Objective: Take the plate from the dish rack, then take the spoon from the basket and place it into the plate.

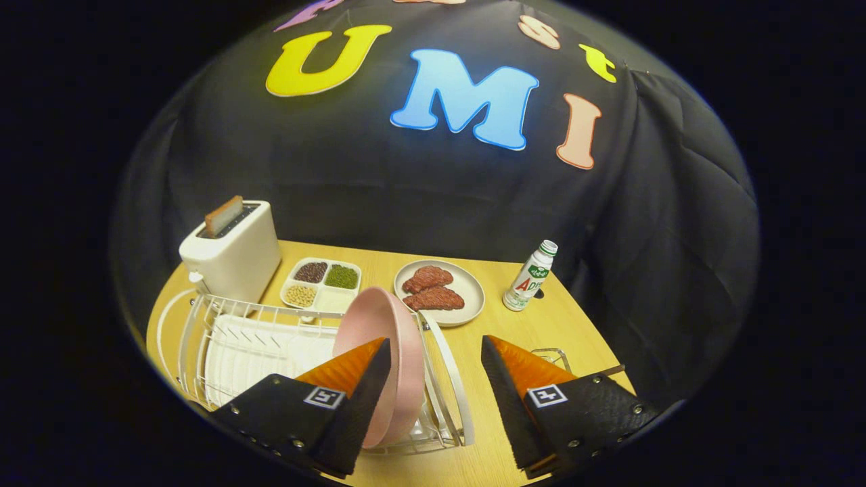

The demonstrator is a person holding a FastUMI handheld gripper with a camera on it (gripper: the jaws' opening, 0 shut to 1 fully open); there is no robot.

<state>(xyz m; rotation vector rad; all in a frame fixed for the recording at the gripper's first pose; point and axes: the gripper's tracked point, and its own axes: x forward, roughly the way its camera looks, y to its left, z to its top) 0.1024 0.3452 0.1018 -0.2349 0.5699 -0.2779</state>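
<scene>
Your claw [436,389] was spread wide, with a clear gap between its two fingers and nothing pinched in it. The pink plate [396,338] stood on edge at the right end of the white wire dish rack [230,338], leaning a little, its rim just in front of your left finger [352,385]. That finger overlapped the plate's lower left part, so you could not tell whether it was touching the plate or only hanging in front of it. The right finger [514,385] was well apart from the plate, over bare table [473,352] to the right of the rack.

Just beyond the right finger, a bit of a wire basket [551,355] peeked out, with a thin metal piece beside it; the spoon could not be made out with any certainty.

Farther back on the table, a white toaster [233,253] with a slice of bread [223,215] sticking up stood behind the rack's left end. Next to it lay a divided tray [323,284] holding beans and grains in separate compartments. To the right of that sat a pale round dish [467,297] carrying two pieces of meat [429,287], and near it, by the table's far edge, a small white bottle [531,277] stood upright.
</scene>
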